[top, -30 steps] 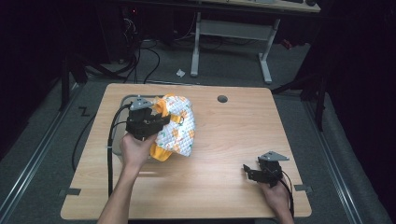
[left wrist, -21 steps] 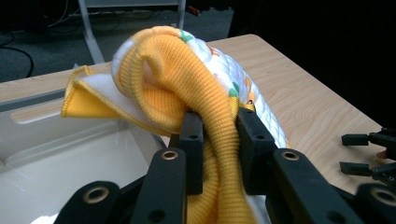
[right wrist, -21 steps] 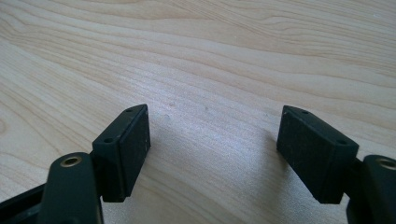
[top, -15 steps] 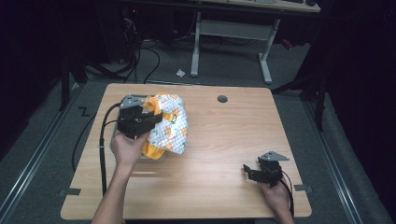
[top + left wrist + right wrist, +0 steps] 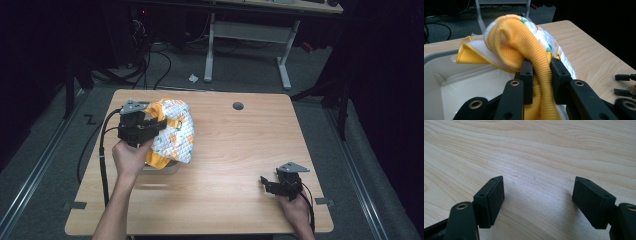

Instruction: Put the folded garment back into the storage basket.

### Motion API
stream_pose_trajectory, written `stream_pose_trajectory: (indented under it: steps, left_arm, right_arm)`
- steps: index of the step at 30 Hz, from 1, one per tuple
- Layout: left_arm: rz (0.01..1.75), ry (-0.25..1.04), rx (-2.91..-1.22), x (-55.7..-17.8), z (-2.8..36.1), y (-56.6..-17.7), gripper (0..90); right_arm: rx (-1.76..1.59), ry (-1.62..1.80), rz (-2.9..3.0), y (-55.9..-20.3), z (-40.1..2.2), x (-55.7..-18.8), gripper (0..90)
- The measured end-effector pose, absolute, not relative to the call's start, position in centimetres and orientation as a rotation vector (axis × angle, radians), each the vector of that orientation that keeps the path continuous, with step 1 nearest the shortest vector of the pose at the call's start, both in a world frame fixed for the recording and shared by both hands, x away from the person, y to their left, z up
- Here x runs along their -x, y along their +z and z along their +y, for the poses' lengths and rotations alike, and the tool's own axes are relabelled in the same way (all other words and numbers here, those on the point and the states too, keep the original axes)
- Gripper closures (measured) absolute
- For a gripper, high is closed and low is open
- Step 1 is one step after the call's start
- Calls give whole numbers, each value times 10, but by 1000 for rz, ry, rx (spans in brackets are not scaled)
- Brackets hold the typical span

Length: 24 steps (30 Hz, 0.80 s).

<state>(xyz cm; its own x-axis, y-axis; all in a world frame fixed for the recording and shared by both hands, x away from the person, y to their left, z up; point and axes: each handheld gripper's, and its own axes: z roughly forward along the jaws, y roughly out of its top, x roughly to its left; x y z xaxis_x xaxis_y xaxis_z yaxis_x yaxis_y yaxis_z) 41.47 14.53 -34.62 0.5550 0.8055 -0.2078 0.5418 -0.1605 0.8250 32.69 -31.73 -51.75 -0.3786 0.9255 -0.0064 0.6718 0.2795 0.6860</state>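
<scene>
So the left claw (image 5: 540, 80) is clamped on the yellow ribbed edge of a bundled-up cloth (image 5: 175, 131), white quilted fabric with little orange and green prints and a yellow lining. In the left gripper view you can see the knit band squeezed right between the two black jaws, with the rest of the cloth humped up above them. The bundle sits at the left side of the counter (image 5: 235, 150), hanging over a shallow cream-white tray (image 5: 461, 82); from the high view that tray is almost totally covered, just a pale sliver of its edge peeks out under the cloth near the person's left hand (image 5: 131, 156). Can't tell whether the cloth actually touches the tray floor, the folds hide it. The prints are too small to make out. The right claw (image 5: 537, 202) is well apart from all this, near the counter's front right corner, jaws standing wide with nothing but bare wood grain between them. The person's right hand (image 5: 296, 210) is partly cut off at the bottom of the high view, and the room behind is mostly too dark to read.
</scene>
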Motion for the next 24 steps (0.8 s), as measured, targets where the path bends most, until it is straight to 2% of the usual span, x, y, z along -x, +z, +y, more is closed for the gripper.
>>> stream_pose_trajectory:
  steps: [24]
  left_arm:
    - [1187,368,-1826,-425,172,-355,744]
  right_arm:
    - [-1439,848,2149,-518,-317,-327,258]
